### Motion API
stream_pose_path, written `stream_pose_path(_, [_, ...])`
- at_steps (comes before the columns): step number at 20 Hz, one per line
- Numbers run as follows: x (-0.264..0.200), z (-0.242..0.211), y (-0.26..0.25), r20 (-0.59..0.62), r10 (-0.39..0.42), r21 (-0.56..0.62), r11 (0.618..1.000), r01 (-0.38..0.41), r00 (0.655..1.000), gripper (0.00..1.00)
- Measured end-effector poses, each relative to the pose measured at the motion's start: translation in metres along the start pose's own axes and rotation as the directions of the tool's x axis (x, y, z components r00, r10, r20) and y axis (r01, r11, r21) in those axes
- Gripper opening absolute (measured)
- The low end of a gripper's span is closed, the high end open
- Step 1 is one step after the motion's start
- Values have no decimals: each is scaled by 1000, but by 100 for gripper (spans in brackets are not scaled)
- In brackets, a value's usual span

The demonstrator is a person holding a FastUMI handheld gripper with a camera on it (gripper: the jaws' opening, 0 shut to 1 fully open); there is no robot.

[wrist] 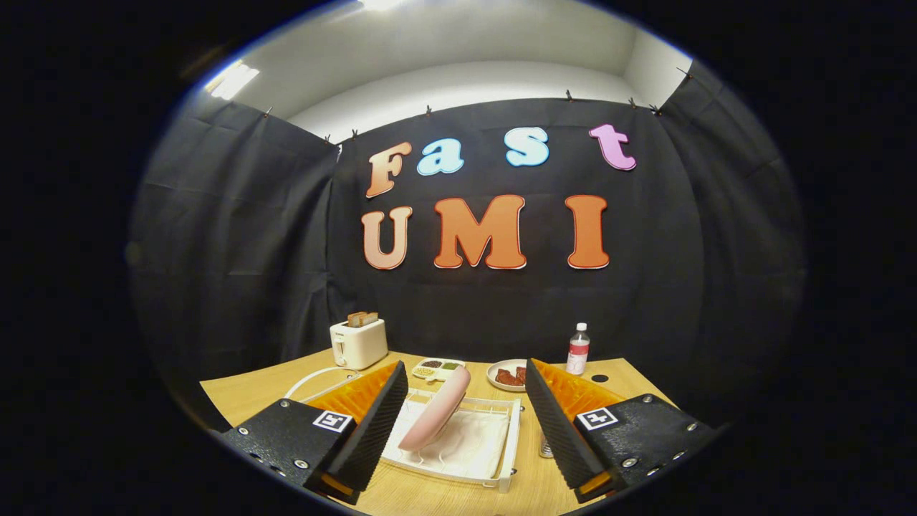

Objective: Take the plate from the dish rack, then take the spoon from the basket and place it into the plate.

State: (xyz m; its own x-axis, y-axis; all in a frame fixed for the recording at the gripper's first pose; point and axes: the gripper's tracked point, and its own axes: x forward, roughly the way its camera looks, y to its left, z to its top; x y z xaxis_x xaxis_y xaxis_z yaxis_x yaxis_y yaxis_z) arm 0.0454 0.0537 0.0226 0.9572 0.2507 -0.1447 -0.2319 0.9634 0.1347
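Gripper-mounted fisheye, facing dish rack (458, 437) closely.

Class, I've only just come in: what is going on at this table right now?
A hand-held gripper hangs open above a wooden table, holding nothing. Just ahead, between its fingers, a pink plate leans tilted in a white dish rack, untouched. Beyond sit a toaster with bread in it, a small divided dish, a plate of food and a bottle. The plate has not yet been taken out.
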Motion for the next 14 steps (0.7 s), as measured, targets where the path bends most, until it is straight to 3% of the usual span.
stream_pose_path(6, [30, -25, 6, -203, 33, -5, 999, -35, 979, 98])
stream_pose_path(10, [49, -40, 11, -343, 84, 42, 996, -74, 936, 98])
stream_pose_path(14, [76, -51, -7, -444, 29, 41, 999, -12, 896, 98])
